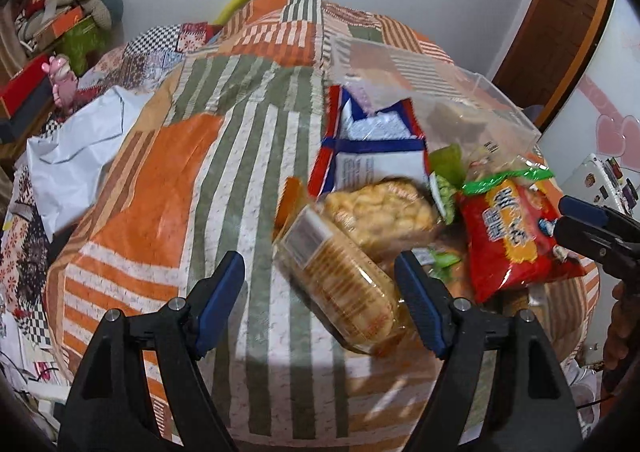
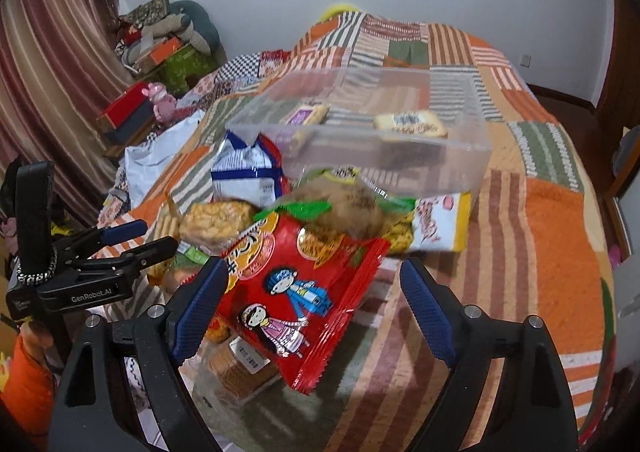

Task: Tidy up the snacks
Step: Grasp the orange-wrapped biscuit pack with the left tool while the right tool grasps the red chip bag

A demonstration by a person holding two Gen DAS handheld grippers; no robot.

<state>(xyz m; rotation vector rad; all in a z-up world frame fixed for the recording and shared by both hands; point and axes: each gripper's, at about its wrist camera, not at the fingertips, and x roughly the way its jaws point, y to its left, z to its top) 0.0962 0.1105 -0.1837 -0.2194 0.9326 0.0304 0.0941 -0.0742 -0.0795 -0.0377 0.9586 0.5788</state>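
In the left wrist view the left gripper fills the bottom of the frame, its blue-padded jaws standing wide apart with nothing clamped; a clear pack of biscuits lies on the quilt in the gap, nearer the right-hand jaw, though whether that pad touches it I cannot tell. Just above it sits a bag of puffed corn snack, then a blue, white and red packet, and to the right a red packet. A clear plastic box stands at upper right behind the heap. The other tool enters from the right edge, level with the red packet. In the right wrist view the right gripper is at the bottom, jaws also wide and holding nothing, with the red packet lying between them and resting on the pile; the left-hand pad is very near its edge. The box is in the centre of the frame, with two wrapped snacks inside. A yellow and white packet lies at its lower right corner. The left gripper shows at the left edge, and a white bag lies at centre left on the quilt
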